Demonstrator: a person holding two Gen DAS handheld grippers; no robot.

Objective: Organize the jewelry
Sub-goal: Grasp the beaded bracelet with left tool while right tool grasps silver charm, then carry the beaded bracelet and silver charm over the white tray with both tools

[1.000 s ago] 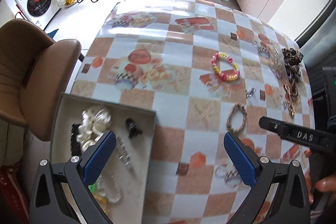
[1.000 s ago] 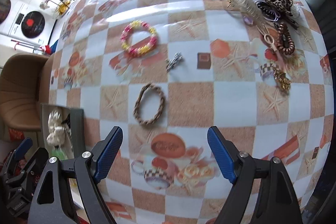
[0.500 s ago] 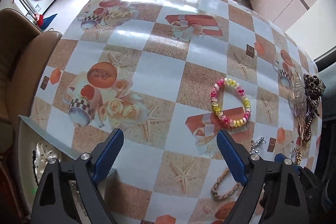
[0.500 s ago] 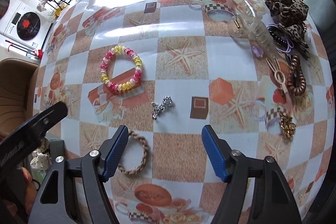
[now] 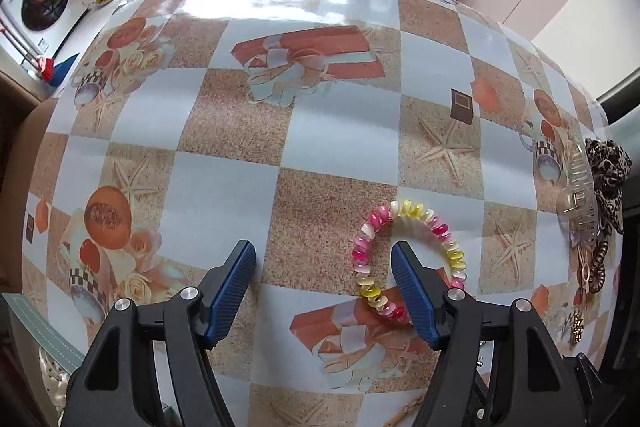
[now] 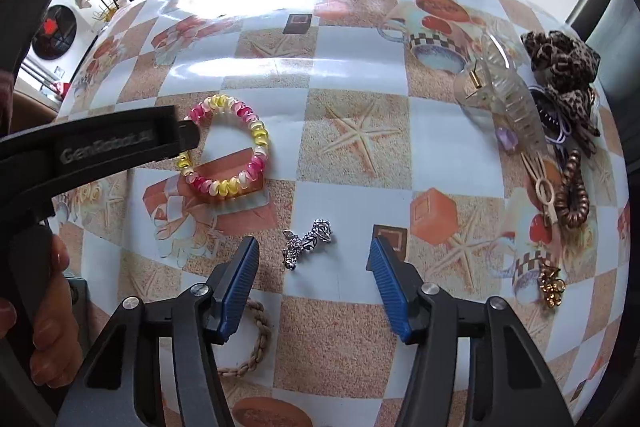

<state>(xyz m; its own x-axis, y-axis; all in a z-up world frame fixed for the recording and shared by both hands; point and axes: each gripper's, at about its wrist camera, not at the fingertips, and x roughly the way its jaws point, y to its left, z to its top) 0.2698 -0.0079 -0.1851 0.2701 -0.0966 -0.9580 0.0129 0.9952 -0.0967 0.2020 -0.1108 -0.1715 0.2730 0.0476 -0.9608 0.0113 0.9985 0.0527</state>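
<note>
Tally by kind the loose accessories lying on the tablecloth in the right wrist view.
Bracelets: 2 (pink-and-yellow beaded bracelet, braided tan bracelet)
Small metal pieces: 2 (silver trinket, gold trinket)
Hair clips: 2 (clear claw clip, slim beige clip)
Hair ties: at least 3 (leopard scrunchie, brown coil tie, dark elastics)
Total: at least 9

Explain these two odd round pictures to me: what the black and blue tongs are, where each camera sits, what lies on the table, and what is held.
No robot here: a person holds one set of tongs in each hand, and a wide-angle camera on each looks along its blue fingers. The left tongs have just been closing; one finger sits inside the coil bracelet ring, not gripping yet. The right tongs have also been closing, around a silver charm, untouched so far. Also on the table: a braided bracelet, clear claw clip, leopard scrunchie. Nothing is held.
</note>
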